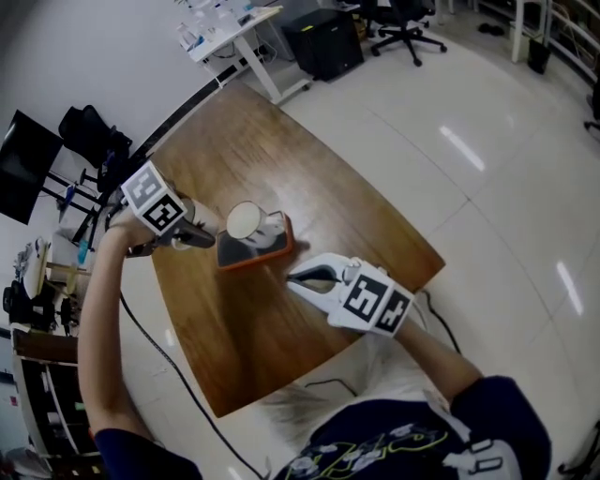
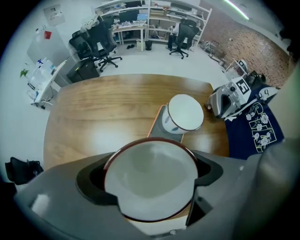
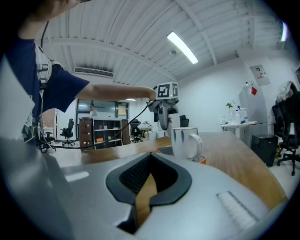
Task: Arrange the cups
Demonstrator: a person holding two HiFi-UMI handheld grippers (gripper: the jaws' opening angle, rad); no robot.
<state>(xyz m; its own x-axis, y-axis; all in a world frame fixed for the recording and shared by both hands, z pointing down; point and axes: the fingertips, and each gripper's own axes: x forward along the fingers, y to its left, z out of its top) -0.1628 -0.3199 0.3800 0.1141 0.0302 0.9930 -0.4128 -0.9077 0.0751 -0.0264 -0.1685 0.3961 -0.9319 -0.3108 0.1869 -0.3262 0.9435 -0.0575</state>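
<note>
While the tray (image 1: 272, 253) (image 2: 155, 123) (image 3: 202, 160) lies on the brown wooden counter (image 1: 281, 159), grey inside with an orange edge, a white mug (image 1: 246, 221) (image 2: 183, 112) (image 3: 184, 142) with blue marks stands upright on it. A second cup, the red-rimmed cup (image 2: 150, 180), is white inside and has a dark red ring round its top. It sits between the two jaws of the left hand-held gripper (image 1: 192, 234), and the jaws pinch it from both sides. That hand-held gripper points straight down and is just beside the tray, on the tray's left side as the head view shows it. From above the held cup, the tray and the mug show a little way past it. The right hand-held gripper (image 1: 305, 277) (image 3: 145, 187) is near the tray on the side closest to the person, and it points low across the counter toward the mug. Its jaws are pressed together. A bare arm (image 1: 103, 319) reaches to the left hand-held gripper, and an arm in a dark blue sleeve (image 1: 487, 412) reaches to the right one. Far past the tray, beyond the end of the counter, stand a white desk (image 1: 234, 33), a black box (image 1: 323, 42) and a black office chair (image 1: 403, 23) on the shiny floor (image 1: 487, 159).
</note>
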